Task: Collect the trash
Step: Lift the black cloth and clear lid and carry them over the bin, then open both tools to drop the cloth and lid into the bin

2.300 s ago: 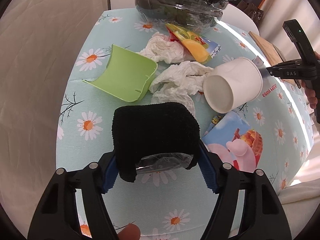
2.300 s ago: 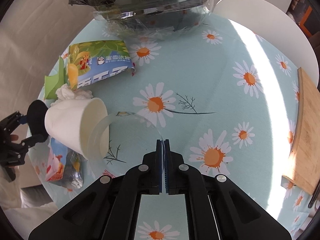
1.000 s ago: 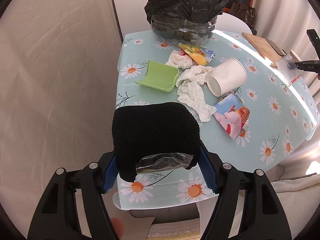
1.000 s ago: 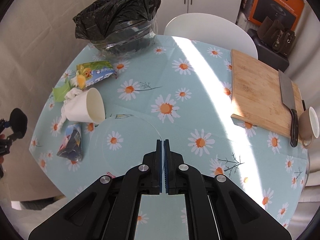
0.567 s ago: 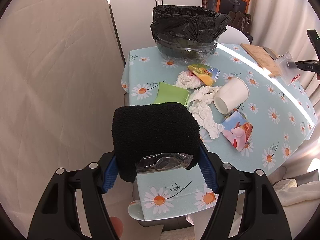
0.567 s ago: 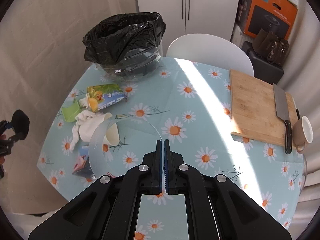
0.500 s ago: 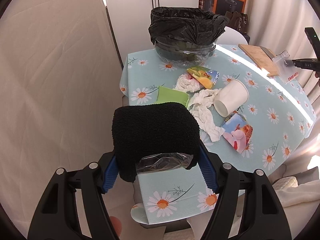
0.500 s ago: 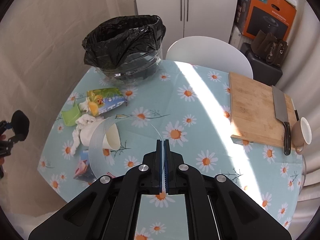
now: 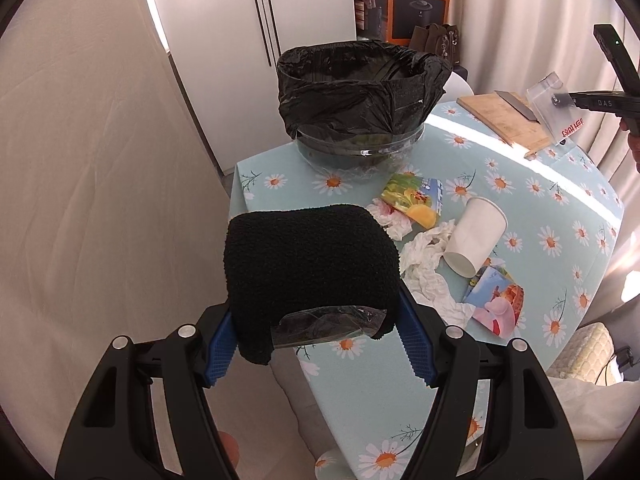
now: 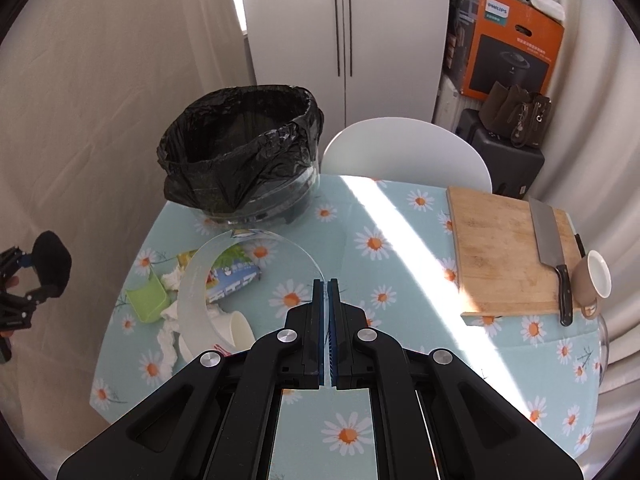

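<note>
Left gripper (image 9: 316, 344) clenched on a black fuzzy bundle (image 9: 310, 268) – fingers (image 9: 218, 350) spread wide around it; right gripper (image 10: 328, 332) pinched tight on a clear plastic lid (image 10: 240, 280); both held above the worktop (image 10: 400, 256), short of the black-lined bin (image 10: 240, 148); paper cup (image 9: 474, 236), tissues (image 9: 426, 264) and wrappers (image 9: 416, 202) lying just before the bin.

A cleaver (image 10: 549, 235) lies on the wooden cutting board (image 10: 500, 256), a brown cup (image 10: 592, 282) tipped beside it.
</note>
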Motion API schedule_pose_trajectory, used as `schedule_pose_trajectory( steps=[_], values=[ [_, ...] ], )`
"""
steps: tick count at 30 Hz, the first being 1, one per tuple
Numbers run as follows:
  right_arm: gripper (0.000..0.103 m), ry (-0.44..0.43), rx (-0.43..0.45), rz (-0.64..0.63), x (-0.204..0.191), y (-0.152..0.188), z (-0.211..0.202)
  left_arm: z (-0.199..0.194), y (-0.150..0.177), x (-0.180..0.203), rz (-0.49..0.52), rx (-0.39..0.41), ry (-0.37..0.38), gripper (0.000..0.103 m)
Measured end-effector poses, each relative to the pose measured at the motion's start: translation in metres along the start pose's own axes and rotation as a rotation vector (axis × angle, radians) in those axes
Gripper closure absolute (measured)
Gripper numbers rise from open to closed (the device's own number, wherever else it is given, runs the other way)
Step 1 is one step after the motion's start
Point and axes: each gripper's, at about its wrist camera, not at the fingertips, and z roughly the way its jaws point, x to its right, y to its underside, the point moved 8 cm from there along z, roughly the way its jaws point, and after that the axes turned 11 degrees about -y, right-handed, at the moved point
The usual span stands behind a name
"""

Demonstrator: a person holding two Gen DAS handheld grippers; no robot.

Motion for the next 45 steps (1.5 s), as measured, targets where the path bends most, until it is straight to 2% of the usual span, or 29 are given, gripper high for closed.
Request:
schedule_pose_trajectory(
  steps=[9,16,25,37,45],
  values=[
    [0.101,0.004,0.045,0.011,-0.005,-0.038,-0.006,0.015,-0.062,-0.003,0.008,0.067,0.051,0.033],
    [0.101,-0.03,0.078,-0.03,-0.011,-0.078,0.003,0.025,-0.111,0.012,-0.002,0.12,0.103,0.033],
    [0.101,-0.118,0.109,-0.084,-0.014,-0.141,0.035,0.059,-0.171,0.029,0.032,0.139,0.136,0.033],
    [0.101,-0.169,0.076,-0.19,-0.02,-0.196,0.102,0.118,-0.236,0.054,0.079,0.121,0.188,0.033],
    [0.101,-0.207,0.016,-0.221,-0.023,-0.211,0.165,0.166,-0.251,0.069,0.134,0.048,0.169,0.033]
  ],
)
